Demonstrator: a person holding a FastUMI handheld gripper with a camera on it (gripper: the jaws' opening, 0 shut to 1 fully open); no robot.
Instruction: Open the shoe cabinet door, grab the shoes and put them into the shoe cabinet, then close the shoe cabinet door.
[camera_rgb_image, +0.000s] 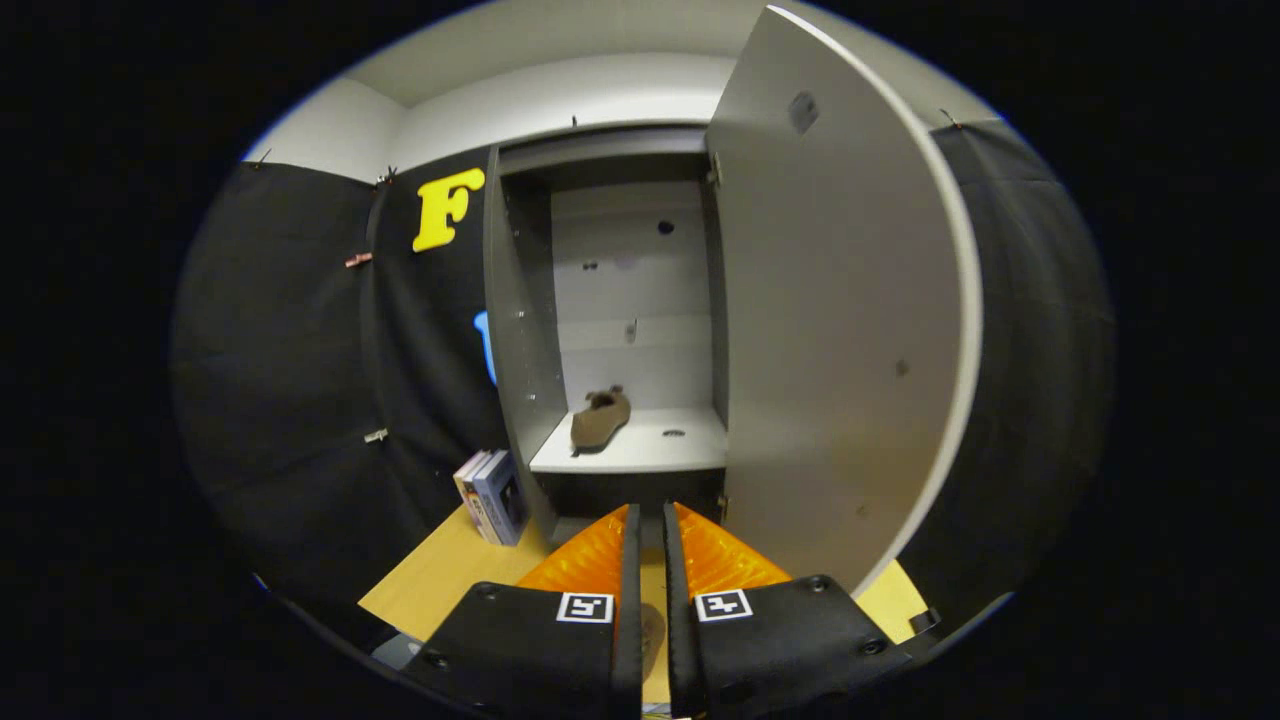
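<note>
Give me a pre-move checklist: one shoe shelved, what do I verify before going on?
1. Cabinet door swung fully open, clear of the opening: ok.
2. Brown shoe resting on the cabinet shelf, left of centre: ok.
3. Shelf room to the right of that shoe for a second one: ok.
4. Gripper free of load, fingers nearly together with only a narrow gap and nothing pressed between them: ok.
5. Brownish shape on the wooden table, seen through the finger gap, is the second shoe: cannot tell.
6. Books standing left of the cabinet, out of the path: ok.
</note>
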